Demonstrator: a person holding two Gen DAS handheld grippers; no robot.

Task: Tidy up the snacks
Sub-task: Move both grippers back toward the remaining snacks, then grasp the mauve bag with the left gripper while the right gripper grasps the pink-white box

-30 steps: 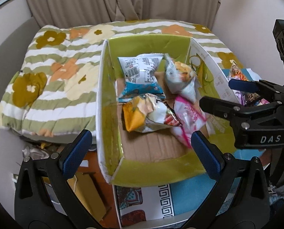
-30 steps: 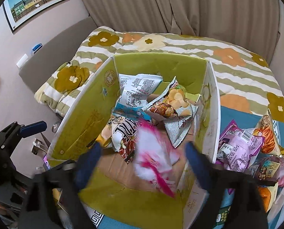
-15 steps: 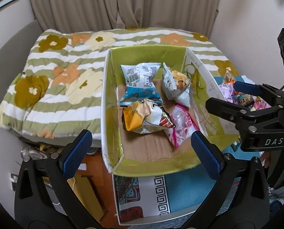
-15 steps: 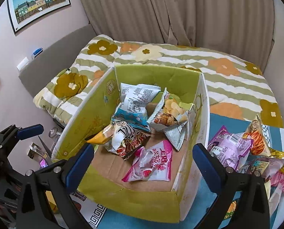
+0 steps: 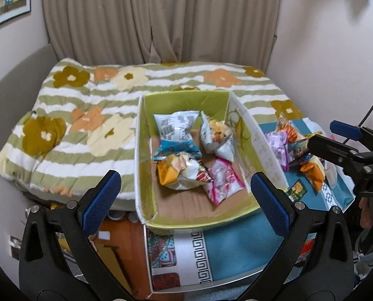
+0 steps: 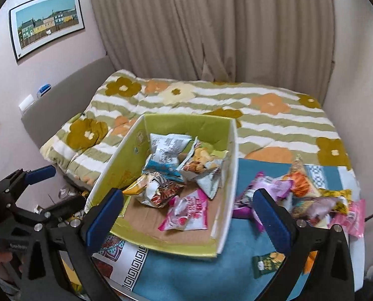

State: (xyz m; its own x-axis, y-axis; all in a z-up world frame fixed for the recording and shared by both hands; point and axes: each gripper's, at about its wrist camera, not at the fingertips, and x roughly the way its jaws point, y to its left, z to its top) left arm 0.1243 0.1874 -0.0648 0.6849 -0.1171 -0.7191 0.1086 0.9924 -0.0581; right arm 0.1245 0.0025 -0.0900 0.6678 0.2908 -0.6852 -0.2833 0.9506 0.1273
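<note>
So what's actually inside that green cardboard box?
Inside the green box lie four snack packets: a pink packet, a crumpled orange-and-white bag, a blue-and-white bag and a silver chip bag. The packets overlap; anything beneath them is hidden.

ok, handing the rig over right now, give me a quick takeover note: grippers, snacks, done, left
Left gripper: open, empty, above the box's near edge.
Right gripper: open and empty; its jaws have just been opening, nothing between them.
Green cardboard box: four packets inside: white-and-blue bag, silver bag, orange crumpled bag, pink packet nearest the front.
Left to do: loose snack pile on the blue cloth to the box's right, plus a small green packet near the front edge.
</note>
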